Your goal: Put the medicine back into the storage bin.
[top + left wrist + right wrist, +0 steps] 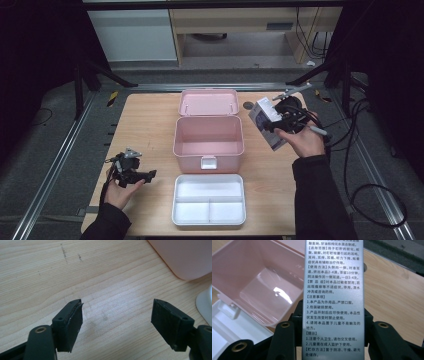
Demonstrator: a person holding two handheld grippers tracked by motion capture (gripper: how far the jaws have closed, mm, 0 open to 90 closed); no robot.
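Observation:
A pink storage box stands open at the middle of the table, its lid laid back and its inside bare. My right gripper hovers to the right of the box, shut on a small carton with a silver side covered in printed text. The carton stands tall between the jaws in the right gripper view. My left gripper rests low at the table's left front, open, with bare wood between its fingers.
A white divided tray lies in front of the pink box, near the table's front edge; its corner shows in the left gripper view. Cables trail off the table's right side. A dark round mark sits by the lid.

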